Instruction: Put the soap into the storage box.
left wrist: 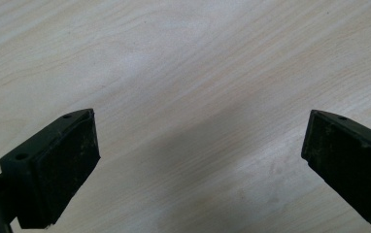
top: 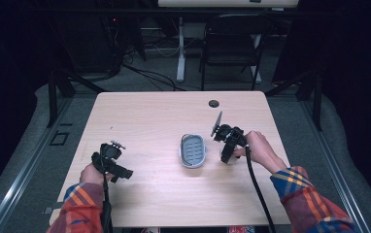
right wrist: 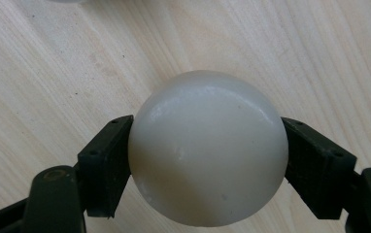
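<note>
White ball (right wrist: 208, 148), smooth, hard, likely light and slippery, clamped across its widest part by the right gripper (top: 227, 151) just above the table (top: 149, 116), at 3 o'clock from the grey tray (top: 193, 151); left gripper (top: 109, 162) spread apart, empty.

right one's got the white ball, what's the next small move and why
Probably carry the white ball leftward over the grey tray and lower it in. The right hand-held gripper is shut on it just beside the tray, whose bottom looks bare.
</note>
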### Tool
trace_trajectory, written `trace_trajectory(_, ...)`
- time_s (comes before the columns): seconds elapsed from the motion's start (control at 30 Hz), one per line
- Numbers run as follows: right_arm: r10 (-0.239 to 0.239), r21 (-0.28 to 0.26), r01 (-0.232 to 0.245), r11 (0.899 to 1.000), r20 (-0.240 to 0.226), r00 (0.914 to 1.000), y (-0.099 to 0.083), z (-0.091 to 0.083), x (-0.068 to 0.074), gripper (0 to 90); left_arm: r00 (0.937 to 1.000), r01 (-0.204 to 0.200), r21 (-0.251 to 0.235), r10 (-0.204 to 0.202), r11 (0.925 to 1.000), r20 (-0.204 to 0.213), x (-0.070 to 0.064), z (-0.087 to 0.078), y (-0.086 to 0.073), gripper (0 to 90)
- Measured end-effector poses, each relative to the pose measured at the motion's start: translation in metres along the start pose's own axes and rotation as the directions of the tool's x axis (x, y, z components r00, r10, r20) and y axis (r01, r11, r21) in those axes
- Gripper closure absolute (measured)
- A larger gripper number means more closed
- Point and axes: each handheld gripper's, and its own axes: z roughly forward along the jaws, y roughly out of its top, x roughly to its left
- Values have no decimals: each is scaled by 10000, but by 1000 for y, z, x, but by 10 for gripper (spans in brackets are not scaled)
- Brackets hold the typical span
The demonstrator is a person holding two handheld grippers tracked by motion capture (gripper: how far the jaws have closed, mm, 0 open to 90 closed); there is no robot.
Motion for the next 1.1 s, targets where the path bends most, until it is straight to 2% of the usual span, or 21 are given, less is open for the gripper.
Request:
trace_trajectory(0.13, -139, 169, 139, 9998, 24, 9999, 4, -4, -1, 245, 10000, -35, 51, 35, 10000, 35, 0, 0, 1, 0)
trace_trajectory(0.4, -174, 121, 173, 9998, 49, 9998, 10, -9, 0, 245, 10000, -80, 48, 80, 10000, -4, -1, 1, 1, 0)
trace_trajectory(0.67, -440, 262, 438, 9987, 88, 9990, 22, -18, 1, 245, 9999, -138, 62, 138, 9999, -71, -2, 1, 2, 0)
trace_trajectory(0.87, -425, 125, 424, 9990, 50, 9991, 30, -23, 2, 245, 9999, -132, 83, 133, 9999, -26, -1, 2, 3, 0)
trace_trajectory(1.1, -478, 207, 477, 9986, 76, 9988, 36, -25, 2, 245, 9998, -176, 63, 176, 9998, -11, -2, 2, 3, 0)
